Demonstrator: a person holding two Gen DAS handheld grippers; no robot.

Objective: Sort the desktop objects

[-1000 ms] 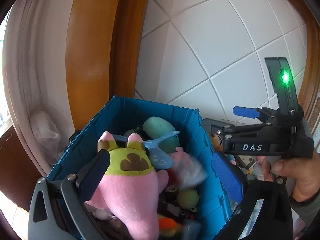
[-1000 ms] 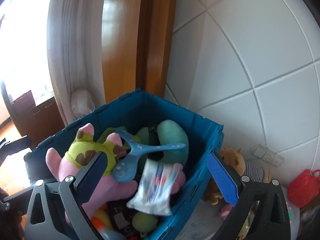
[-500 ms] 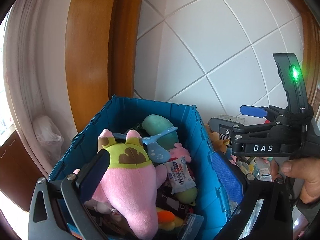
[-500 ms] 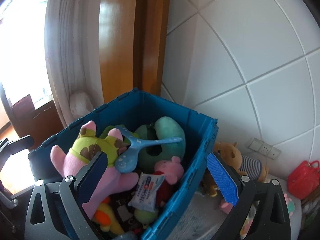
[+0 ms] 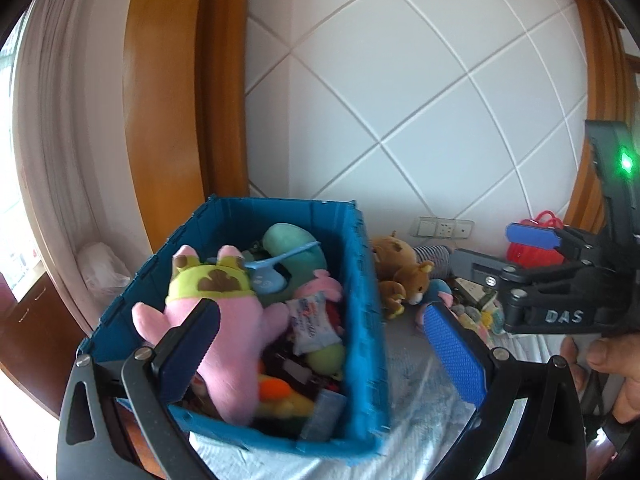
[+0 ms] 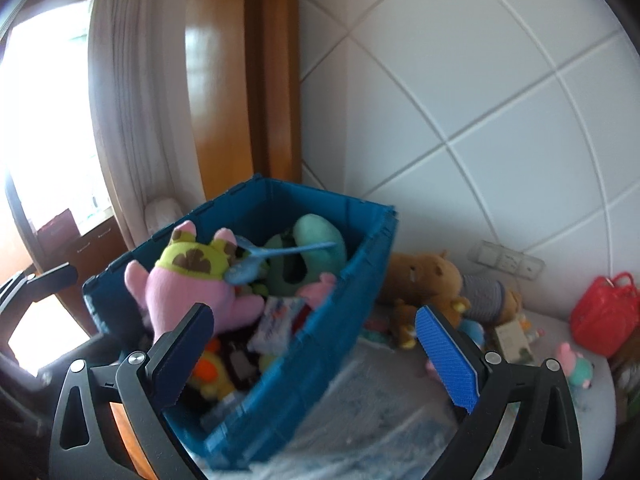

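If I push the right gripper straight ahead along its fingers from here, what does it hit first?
Most likely the near right wall of the blue crate, which sits between the open right gripper fingers. Depth is unclear, so it may pass over the rim.

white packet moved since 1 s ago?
Yes. The white packet was in mid-air above the blue crate; now it lies lower among the toys, beside the pink plush.

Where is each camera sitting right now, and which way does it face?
Left wrist: on the left claw, open, facing the blue bin; the right claw and a hand show at right.
Right wrist: on the right claw, open, facing the bin from its right.
Shared: bin, pink plush, brown bear, red bag.
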